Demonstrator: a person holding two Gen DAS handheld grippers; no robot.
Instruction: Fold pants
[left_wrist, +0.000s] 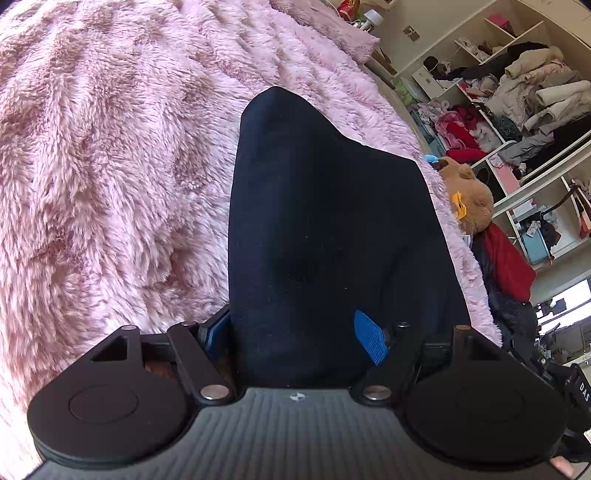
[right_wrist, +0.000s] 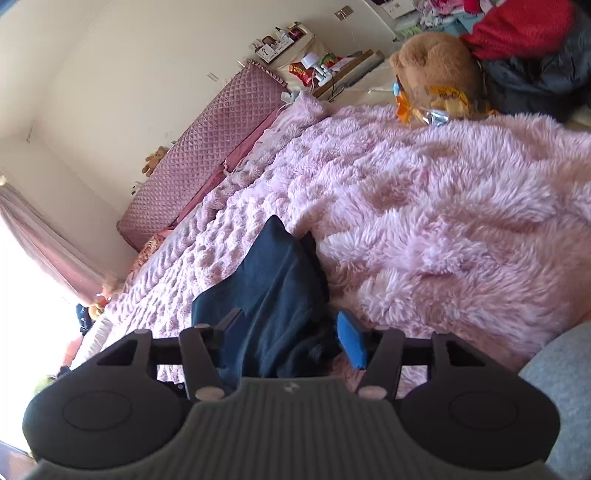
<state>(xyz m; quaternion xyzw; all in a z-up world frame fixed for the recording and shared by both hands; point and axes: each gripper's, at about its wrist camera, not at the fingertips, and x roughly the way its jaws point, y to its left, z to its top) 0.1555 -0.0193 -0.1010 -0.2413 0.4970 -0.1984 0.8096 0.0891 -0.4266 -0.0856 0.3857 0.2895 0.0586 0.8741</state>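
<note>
1. Left gripper (left_wrist: 295, 332): its jaws stand spread wide, and the dark navy pants (left_wrist: 325, 229) fill the gap between them. One blue pad (left_wrist: 370, 336) shows bare beside the cloth. The other is mostly hidden at the fabric's edge, so I cannot tell whether it presses on the cloth; this looks like a loose straddle, not a pinch.
2. From this gripper the pants run straight ahead, long axis in line with the fingers, tapering to a far end on the pink fluffy blanket (left_wrist: 110, 166).
3. Right gripper (right_wrist: 284, 343): its jaws are parted, with bunched pants (right_wrist: 273, 295) lying between them. The blue pad (right_wrist: 352, 343) stands just clear of the cloth.
4. Here too the garment stretches forward and slightly left from the fingers across the blanket (right_wrist: 443, 221).
5. Judgement: both grippers sit at the same near end, so the next fold should carry that end away along the long axis. Neither hand looks nearer.
</note>
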